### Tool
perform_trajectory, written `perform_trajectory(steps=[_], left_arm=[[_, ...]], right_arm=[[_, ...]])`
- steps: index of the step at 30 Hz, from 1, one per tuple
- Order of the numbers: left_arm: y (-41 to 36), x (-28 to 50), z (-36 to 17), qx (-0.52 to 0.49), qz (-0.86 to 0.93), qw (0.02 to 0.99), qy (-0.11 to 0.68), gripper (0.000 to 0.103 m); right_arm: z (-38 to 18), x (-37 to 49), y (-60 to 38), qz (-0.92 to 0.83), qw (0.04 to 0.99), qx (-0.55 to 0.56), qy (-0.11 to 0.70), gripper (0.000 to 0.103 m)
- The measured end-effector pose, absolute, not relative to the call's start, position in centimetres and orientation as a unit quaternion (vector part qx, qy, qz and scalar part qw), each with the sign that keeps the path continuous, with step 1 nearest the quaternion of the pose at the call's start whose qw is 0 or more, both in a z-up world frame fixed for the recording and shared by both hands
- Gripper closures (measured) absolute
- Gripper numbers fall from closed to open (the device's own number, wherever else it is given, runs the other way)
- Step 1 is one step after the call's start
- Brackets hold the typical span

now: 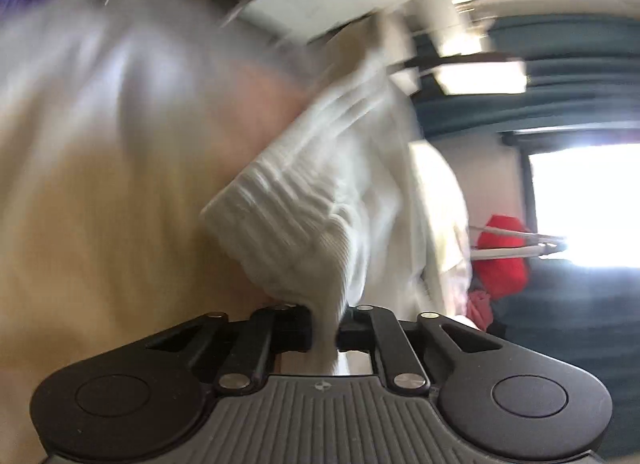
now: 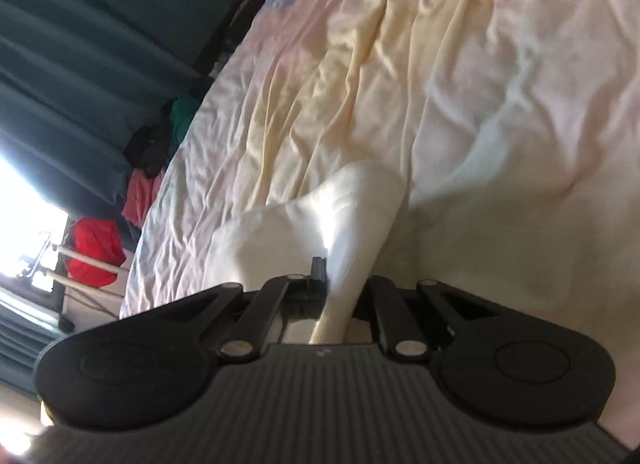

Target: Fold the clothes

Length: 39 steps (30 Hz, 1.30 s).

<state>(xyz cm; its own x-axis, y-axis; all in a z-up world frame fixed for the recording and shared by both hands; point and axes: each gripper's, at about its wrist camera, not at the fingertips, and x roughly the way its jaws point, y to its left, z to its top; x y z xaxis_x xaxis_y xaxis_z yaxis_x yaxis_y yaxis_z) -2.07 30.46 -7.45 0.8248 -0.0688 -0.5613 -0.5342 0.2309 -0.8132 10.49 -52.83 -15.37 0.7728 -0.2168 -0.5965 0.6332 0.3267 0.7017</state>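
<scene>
A white ribbed knit garment [image 1: 304, 216] hangs in front of me in the blurred left wrist view. My left gripper [image 1: 324, 324] is shut on its ribbed edge, and the cloth runs down between the jaws. In the right wrist view the same white knit [image 2: 320, 216] lies bunched on a pale, wrinkled bed sheet [image 2: 400, 64]. My right gripper [image 2: 340, 292] is shut on a fold of it, and a strip of cloth passes back between the fingers. The rest of the garment is hidden or blurred.
Teal curtains [image 2: 60, 64] hang beside a bright window [image 1: 580, 204]. A red cloth [image 2: 94, 252] hangs on a drying rack next to the bed, with a pink garment [image 2: 140, 196] and dark clothes near it. The bed's edge runs along the left in the right wrist view.
</scene>
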Motion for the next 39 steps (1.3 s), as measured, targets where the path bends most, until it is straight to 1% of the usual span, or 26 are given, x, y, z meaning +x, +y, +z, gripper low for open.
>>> perform_trajectory(steps=[3,4,9,13,14,16,19,21,23,24,25,28,30,34,36,37,38,39], left_arm=[[31.8,-5.8,-3.3,-0.572,0.155,0.776,0.216,0.096],[32.3,-7.0,-2.5,-0.570,0.155,0.778,0.217,0.096],[34.4,-10.4,-2.8,-0.562,0.166,0.767,0.262,0.096],[37.0,-11.3,-2.5,-0.573,0.176,0.753,0.273,0.096],[37.1,-10.9,-2.3,-0.565,0.178,0.758,0.275,0.096],[37.3,-10.4,-2.3,-0.559,0.176,0.762,0.276,0.096],[37.4,-9.0,-2.0,-0.563,0.174,0.759,0.276,0.096],[37.6,-7.7,-1.5,-0.566,0.166,0.762,0.268,0.096],[37.5,-7.1,-1.0,-0.561,0.153,0.771,0.258,0.096],[37.4,-7.0,-0.8,-0.551,0.151,0.779,0.257,0.096],[37.3,-7.0,-0.6,-0.541,0.149,0.787,0.255,0.096],[37.1,-6.9,-1.6,-0.510,0.150,0.800,0.277,0.096],[36.9,-6.9,-3.1,-0.493,0.152,0.798,0.311,0.096],[35.4,-5.8,-5.6,-0.416,0.173,0.804,0.388,0.094],[34.6,-5.6,-5.6,-0.388,0.174,0.816,0.392,0.090],[34.2,-5.5,-5.3,-0.373,0.170,0.822,0.396,0.088],[33.8,-5.4,-4.8,-0.356,0.164,0.827,0.402,0.077],[33.4,-5.4,-4.3,-0.340,0.157,0.832,0.408,0.061]], right_arm=[[-14.1,9.5,-52.6,-0.297,0.803,0.478,0.196,0.097],[-13.7,9.2,-52.5,-0.305,0.808,0.465,0.196,0.097],[-13.5,9.9,-51.8,-0.348,0.781,0.462,0.235,0.097],[-11.1,13.5,-51.3,-0.294,0.806,0.437,0.270,0.097],[-9.5,14.5,-51.3,-0.270,0.818,0.431,0.267,0.097],[-5.1,16.4,-51.3,-0.212,0.846,0.421,0.249,0.097],[1.4,17.7,-50.5,-0.170,0.895,0.359,0.205,0.097],[3.9,17.3,-51.0,-0.143,0.906,0.363,0.164,0.097],[4.4,15.1,-51.8,-0.113,0.914,0.380,0.090,0.097],[4.0,14.1,-52.0,-0.109,0.917,0.377,0.066,0.097],[3.0,13.2,-52.1,-0.117,0.921,0.366,0.065,0.097],[-2.4,11.2,-53.2,-0.153,0.913,0.351,0.141,0.097],[-6.3,9.6,-53.8,-0.174,0.901,0.349,0.193,0.097],[-13.9,6.4,-54.9,-0.210,0.869,0.346,0.285,0.096],[-15.6,5.3,-54.7,-0.211,0.859,0.360,0.296,0.090],[-15.6,5.0,-54.4,-0.211,0.858,0.360,0.298,0.088],[-15.5,4.9,-54.3,-0.213,0.858,0.358,0.302,0.080],[-15.1,4.9,-54.1,-0.215,0.860,0.347,0.306,0.065]])
